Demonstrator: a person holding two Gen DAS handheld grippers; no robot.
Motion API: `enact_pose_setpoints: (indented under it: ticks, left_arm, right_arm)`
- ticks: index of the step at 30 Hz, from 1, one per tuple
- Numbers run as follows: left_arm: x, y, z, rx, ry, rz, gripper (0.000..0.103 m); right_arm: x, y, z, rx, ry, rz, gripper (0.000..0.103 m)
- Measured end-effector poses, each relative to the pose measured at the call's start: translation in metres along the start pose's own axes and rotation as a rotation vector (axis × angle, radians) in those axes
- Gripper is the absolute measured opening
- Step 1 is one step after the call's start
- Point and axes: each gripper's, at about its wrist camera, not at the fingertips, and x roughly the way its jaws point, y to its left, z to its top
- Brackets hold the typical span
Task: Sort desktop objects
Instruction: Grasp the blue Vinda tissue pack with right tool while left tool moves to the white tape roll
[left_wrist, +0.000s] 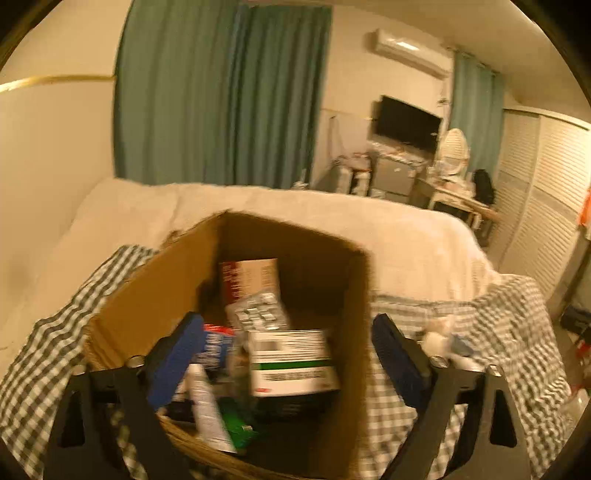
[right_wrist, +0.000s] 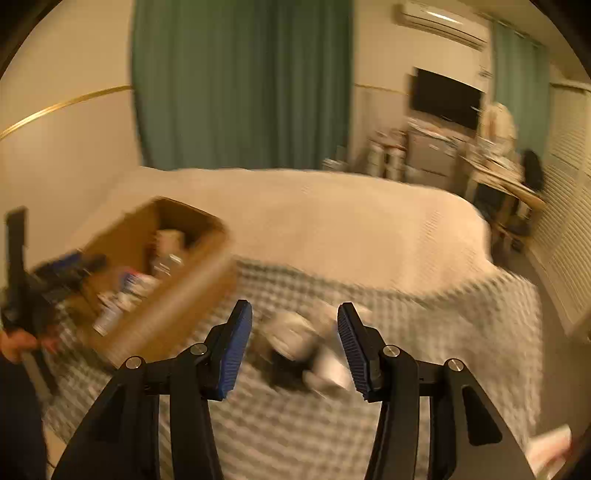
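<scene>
The cardboard box (left_wrist: 155, 295) stands at the left of the checked cloth (left_wrist: 424, 406), open side up, its long axis running from near to far and angled slightly rightward in the left wrist view. It holds a white tube (left_wrist: 207, 406) at the near left, leaning with its long axis near-to-far, a blue packet (left_wrist: 216, 347) just beyond it, a blister pack (left_wrist: 258, 312) in the middle, a brown carton (left_wrist: 251, 280) upright against the far wall, and a white carton with a green stripe (left_wrist: 291, 362) to the right, lying flat with its long side across the box. The left gripper (left_wrist: 280, 350) hovers over the box mouth with its tongs wide apart and nothing between them. To the right, a blurred cluster of white and dark items (right_wrist: 299, 347) lies on the cloth, near the box but apart from it; individual shapes and orientations cannot be resolved. The right gripper (right_wrist: 295, 350) is lined up on this cluster, tongs apart and empty. The step in hand is judged to be picking the next item from the cluster. Procedure: slow the approach, select one item, straddle its short dimension, close squarely, then lift clear before carrying left to the box.
</scene>
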Motion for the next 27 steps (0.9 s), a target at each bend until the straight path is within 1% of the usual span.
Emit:
enact_pose_setpoints:
  ticks: [2, 4, 5, 7, 9, 10, 13, 14, 15, 16, 17, 20, 23, 26, 27]
  left_arm:
    - [-0.007, -0.022, -0.003, 0.013, -0.009, -0.032, 0.100]
    - [-0.010, -0.048, -0.007, 0.040, 0.009, -0.071, 0.100]
    - [-0.010, -0.057, -0.009, 0.052, 0.016, -0.087, 0.100]
    - [-0.011, -0.080, -0.020, 0.089, 0.032, -0.116, 0.100]
    - [-0.006, -0.100, -0.034, 0.141, 0.050, -0.109, 0.100]
    - [-0.001, -0.109, -0.041, 0.168, 0.070, -0.100, 0.100]
    - [0.019, -0.129, -0.058, 0.225, 0.140, -0.084, 0.101]
    - [0.022, -0.134, -0.061, 0.242, 0.155, -0.083, 0.101]
    - [0.028, -0.141, -0.062, 0.268, 0.174, -0.080, 0.101]
    - [0.032, -0.146, -0.062, 0.286, 0.183, -0.073, 0.100]
    - [0.034, -0.149, -0.063, 0.297, 0.185, -0.068, 0.101]
    - [0.047, -0.160, -0.052, 0.322, 0.191, -0.065, 0.101]
    - [0.068, -0.170, -0.040, 0.349, 0.189, -0.053, 0.101]
    - [0.094, -0.176, -0.031, 0.357, 0.201, -0.045, 0.101]
    - [0.102, -0.177, -0.030, 0.353, 0.205, -0.049, 0.101]
  right_arm:
    - [-0.008, -0.029, -0.016, 0.043, 0.028, -0.032, 0.048]
    - [-0.012, -0.049, -0.028, 0.065, 0.035, -0.047, 0.048]
    - [-0.019, -0.054, -0.036, 0.079, 0.033, -0.048, 0.048]
    - [-0.018, -0.065, -0.045, 0.114, 0.032, -0.029, 0.048]
    - [-0.015, -0.068, -0.052, 0.136, 0.032, 0.001, 0.048]
    - [-0.012, -0.068, -0.055, 0.140, 0.037, 0.024, 0.048]
    - [-0.006, -0.068, -0.060, 0.122, 0.055, 0.056, 0.048]
    - [-0.006, -0.068, -0.059, 0.106, 0.052, 0.053, 0.048]
    - [-0.006, -0.066, -0.058, 0.092, 0.036, 0.032, 0.048]
    - [-0.009, -0.070, -0.054, 0.076, 0.013, 0.009, 0.048]
    - [-0.012, -0.075, -0.051, 0.074, 0.005, 0.009, 0.048]
    - [-0.016, -0.092, -0.034, 0.093, -0.021, 0.034, 0.048]
    - [-0.009, -0.101, -0.014, 0.103, -0.037, 0.062, 0.048]
    - [0.011, -0.103, 0.007, 0.139, -0.053, 0.104, 0.048]
    - [0.024, -0.105, 0.015, 0.171, -0.053, 0.124, 0.048]
